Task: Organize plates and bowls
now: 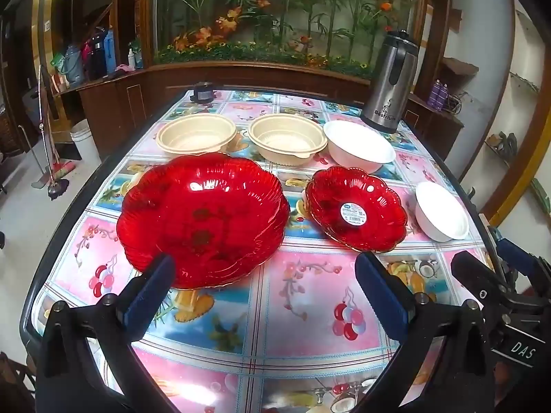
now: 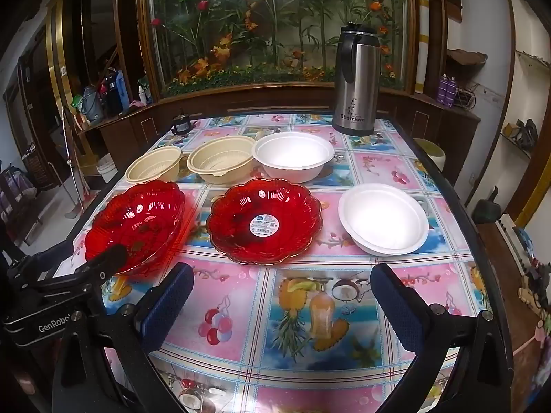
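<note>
A big red scalloped plate lies at the near left of the table. A smaller red plate with a sticker sits to its right. Behind them stand two beige bowls and a large white bowl. A small white bowl rests at the right. My left gripper hovers open over the tablecloth just before the big red plate. My right gripper is open too, nothing between its fingers.
A steel thermos jug stands at the far right of the table. A small dark object sits at the far left edge. Wooden cabinets and a glass plant display rise behind. Brooms lean on the floor at left.
</note>
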Demonstrator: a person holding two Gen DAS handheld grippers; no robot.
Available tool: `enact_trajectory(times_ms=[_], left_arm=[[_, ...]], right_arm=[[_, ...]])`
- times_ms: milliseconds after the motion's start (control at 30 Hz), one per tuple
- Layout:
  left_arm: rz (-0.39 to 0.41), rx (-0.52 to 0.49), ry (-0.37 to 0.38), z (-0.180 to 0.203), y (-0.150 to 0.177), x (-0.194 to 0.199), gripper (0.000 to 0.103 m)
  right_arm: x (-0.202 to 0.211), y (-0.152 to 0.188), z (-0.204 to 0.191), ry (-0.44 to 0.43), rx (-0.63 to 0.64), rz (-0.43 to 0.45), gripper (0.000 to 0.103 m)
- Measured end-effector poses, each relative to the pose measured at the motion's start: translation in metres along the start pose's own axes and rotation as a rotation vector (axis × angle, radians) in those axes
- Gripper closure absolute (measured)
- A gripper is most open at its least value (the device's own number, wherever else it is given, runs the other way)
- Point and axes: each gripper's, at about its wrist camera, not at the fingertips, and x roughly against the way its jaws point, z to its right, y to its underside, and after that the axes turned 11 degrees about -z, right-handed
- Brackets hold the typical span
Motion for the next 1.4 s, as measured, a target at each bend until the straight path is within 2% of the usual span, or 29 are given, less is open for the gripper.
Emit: enact_trajectory(times_ms=[500, 1400], left_arm=[[-0.001, 0.005, 0.008, -0.0048, 0.0050, -0.0011, 0.000], [-0.013, -0.020, 0.015, 0.0020, 0.0074, -0.0027, 0.000]], right_arm=[[-0.0003, 0.0070, -0.0094, -0.006, 0.000, -0.008, 0.000], [-0.0059, 0.0009, -0.0024, -0.021, -0.009, -0.023, 0.000]])
